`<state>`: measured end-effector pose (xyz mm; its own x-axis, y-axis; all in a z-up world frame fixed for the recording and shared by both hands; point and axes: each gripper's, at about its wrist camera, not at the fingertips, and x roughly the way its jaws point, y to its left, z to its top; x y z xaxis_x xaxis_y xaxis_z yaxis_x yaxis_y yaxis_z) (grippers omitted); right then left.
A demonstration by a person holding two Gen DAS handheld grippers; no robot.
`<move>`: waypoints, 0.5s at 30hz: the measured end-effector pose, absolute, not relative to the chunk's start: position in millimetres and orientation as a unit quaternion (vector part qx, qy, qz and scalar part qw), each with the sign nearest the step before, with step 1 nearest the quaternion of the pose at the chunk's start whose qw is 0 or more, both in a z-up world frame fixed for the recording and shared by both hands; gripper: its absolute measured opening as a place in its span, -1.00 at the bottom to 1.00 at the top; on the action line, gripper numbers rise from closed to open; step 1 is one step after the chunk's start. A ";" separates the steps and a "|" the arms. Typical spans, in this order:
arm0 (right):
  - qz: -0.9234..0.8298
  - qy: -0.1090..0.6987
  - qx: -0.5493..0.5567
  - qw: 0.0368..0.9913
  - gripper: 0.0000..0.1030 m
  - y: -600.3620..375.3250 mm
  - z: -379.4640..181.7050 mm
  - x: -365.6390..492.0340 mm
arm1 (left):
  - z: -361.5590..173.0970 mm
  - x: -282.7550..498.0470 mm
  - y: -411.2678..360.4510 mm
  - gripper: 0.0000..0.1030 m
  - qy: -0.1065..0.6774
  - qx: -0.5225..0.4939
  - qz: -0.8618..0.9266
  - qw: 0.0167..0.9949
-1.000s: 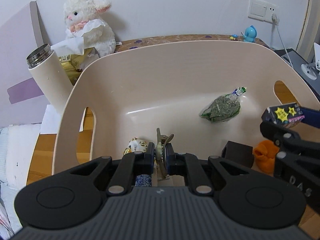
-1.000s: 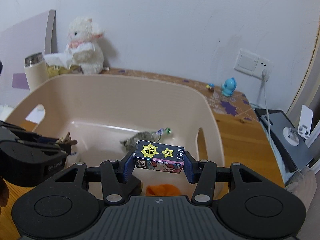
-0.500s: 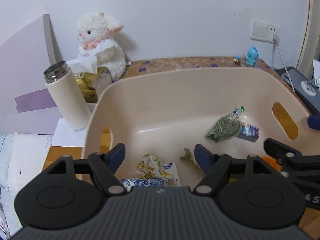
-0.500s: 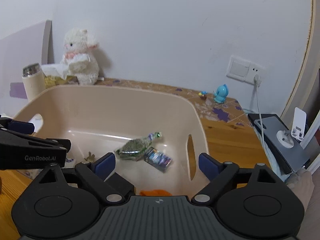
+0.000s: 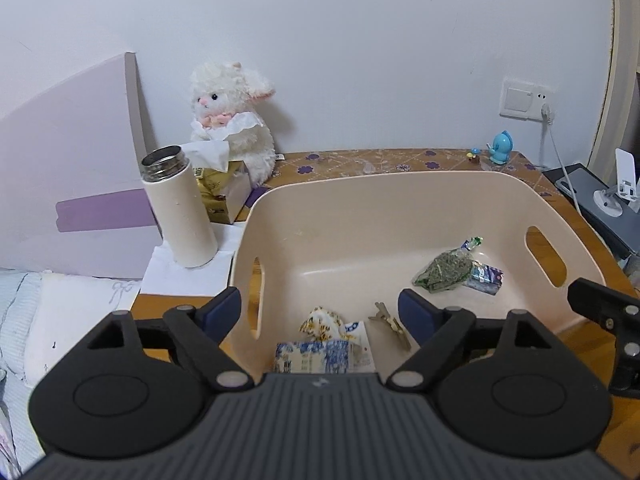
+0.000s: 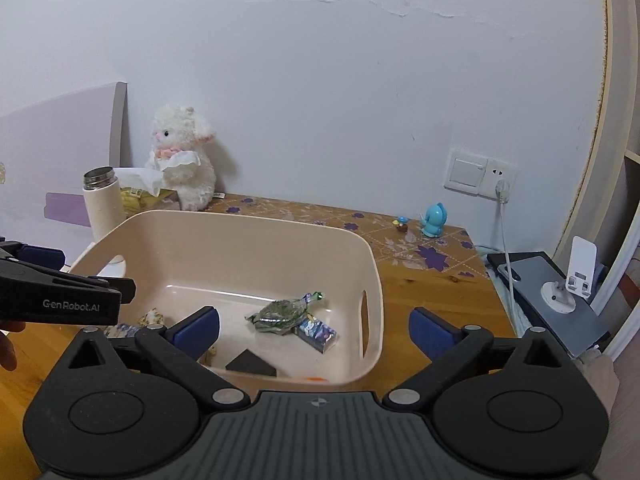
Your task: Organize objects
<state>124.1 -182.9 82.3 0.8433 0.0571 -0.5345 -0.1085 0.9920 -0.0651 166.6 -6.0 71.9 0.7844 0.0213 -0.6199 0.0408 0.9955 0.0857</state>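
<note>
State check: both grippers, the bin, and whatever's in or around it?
left gripper: open, empty
right gripper: open, empty
bin: upright, holding items
green packet: lying in bin
small carton: on its side beside the packet
hair clip: lying in bin
flask: upright, no lid
plug: in the socket

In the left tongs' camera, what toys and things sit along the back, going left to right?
White bottle → fluffy lamb → tiny mushroom → blue bird figure → wall switch.
</note>
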 end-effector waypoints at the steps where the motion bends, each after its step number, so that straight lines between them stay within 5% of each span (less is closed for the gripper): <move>1: 0.044 0.277 -0.045 0.959 1.00 -183.5 82.9 120.0 | 72.3 163.0 -5.8 0.68 0.328 0.045 -0.007 0.944; 15: 0.052 0.288 -0.032 0.956 1.00 -188.0 74.9 71.3 | 73.6 110.2 -6.7 0.68 0.322 0.025 -0.028 0.946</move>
